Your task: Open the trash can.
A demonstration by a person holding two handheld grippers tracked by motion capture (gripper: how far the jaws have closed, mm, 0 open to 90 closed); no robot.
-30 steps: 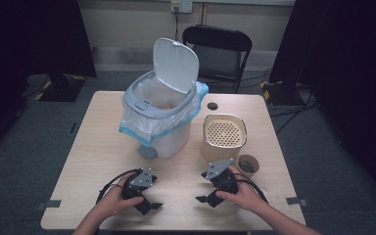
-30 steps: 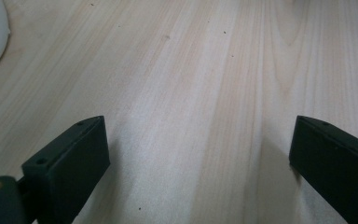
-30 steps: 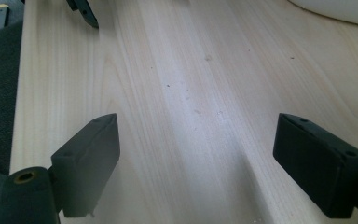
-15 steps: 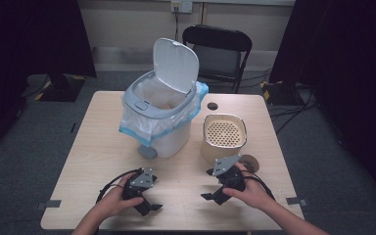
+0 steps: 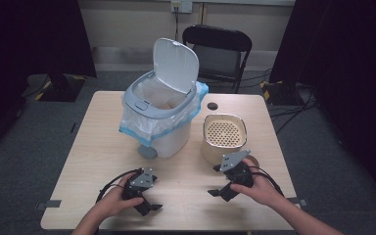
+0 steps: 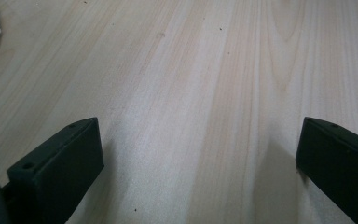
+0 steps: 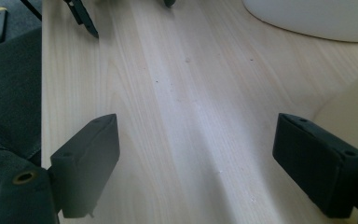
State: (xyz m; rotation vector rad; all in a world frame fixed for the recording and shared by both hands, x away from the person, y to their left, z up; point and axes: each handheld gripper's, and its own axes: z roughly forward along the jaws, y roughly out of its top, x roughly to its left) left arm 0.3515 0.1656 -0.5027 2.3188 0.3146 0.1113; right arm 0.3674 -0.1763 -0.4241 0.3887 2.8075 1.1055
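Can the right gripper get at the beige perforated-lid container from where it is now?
Probably yes: the right gripper stands open and empty just in front of the beige perforated-lid container, with bare table between.

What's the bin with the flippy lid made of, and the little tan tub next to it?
The bin looks like smooth, matte white-grey plastic, its lid molded thin; the blue-edged liner looks like crinkly plastic film. The tan tub seems plastic too, with a neat grid of punched holes on top, though I can't be sure.

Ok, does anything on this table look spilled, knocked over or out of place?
Nothing stands out. The bin stands upright with its lid raised and its liner folded over the rim; the beige container sits upright beside it.
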